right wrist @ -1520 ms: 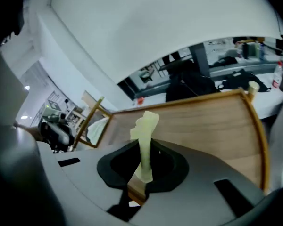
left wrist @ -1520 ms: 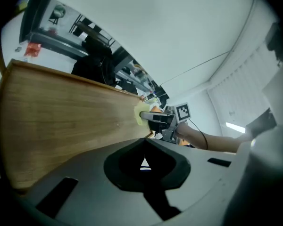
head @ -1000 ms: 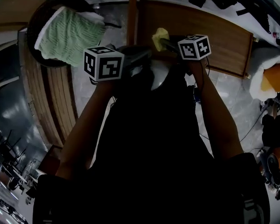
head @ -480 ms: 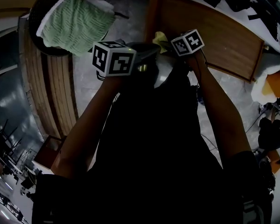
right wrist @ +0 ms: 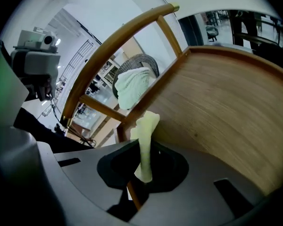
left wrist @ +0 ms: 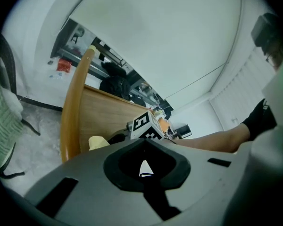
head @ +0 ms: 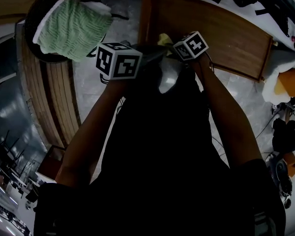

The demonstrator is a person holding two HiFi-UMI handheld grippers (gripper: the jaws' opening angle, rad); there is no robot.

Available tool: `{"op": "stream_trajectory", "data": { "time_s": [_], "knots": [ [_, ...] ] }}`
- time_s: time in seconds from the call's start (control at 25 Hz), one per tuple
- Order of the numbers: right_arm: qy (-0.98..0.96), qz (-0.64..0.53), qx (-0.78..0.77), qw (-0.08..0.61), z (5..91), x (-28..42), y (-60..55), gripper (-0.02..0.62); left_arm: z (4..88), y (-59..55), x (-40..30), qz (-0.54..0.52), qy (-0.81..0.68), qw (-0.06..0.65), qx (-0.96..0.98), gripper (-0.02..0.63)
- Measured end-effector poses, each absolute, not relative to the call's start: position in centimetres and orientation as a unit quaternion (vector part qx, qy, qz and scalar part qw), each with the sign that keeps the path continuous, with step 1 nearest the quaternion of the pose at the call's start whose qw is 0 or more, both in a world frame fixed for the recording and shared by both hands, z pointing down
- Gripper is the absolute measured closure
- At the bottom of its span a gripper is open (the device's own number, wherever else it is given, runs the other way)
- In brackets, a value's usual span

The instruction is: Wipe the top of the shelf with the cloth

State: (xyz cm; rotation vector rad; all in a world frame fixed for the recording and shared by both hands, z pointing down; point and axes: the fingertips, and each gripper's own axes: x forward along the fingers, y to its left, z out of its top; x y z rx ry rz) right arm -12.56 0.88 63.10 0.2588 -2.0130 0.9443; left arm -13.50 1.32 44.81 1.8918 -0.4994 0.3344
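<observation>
The right gripper (right wrist: 142, 175) pinches a soft pale yellow cloth (right wrist: 146, 131) tight between its jaws, close to the brown wooden shelf top (right wrist: 226, 117). It may be touching the wood. The left gripper (left wrist: 144, 171) holds nothing, and its jaws are pressed together.

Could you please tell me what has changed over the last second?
The right gripper, shut on the yellow cloth, has moved left over the wooden shelf top, toward the rail. The left gripper stayed shut and empty; the green towel has not moved.
</observation>
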Motion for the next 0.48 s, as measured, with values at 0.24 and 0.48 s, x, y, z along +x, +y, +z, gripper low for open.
{"op": "stream_trajectory", "data": {
  "time_s": [0.24, 0.48],
  "knots": [
    [-0.804, 0.405, 0.126, 0.416, 63.1, -4.5, 1.0, 0.548, 45.6, 0.9, -8.3, 0.152, -0.221, 0.544, 0.795, 0.594],
    [-0.797, 0.425, 0.163, 0.397, 62.7, 4.5, 1.0, 0.548, 46.9, 2.3, -1.7, 0.170, -0.181, 0.561, 0.790, 0.594]
  ]
}}
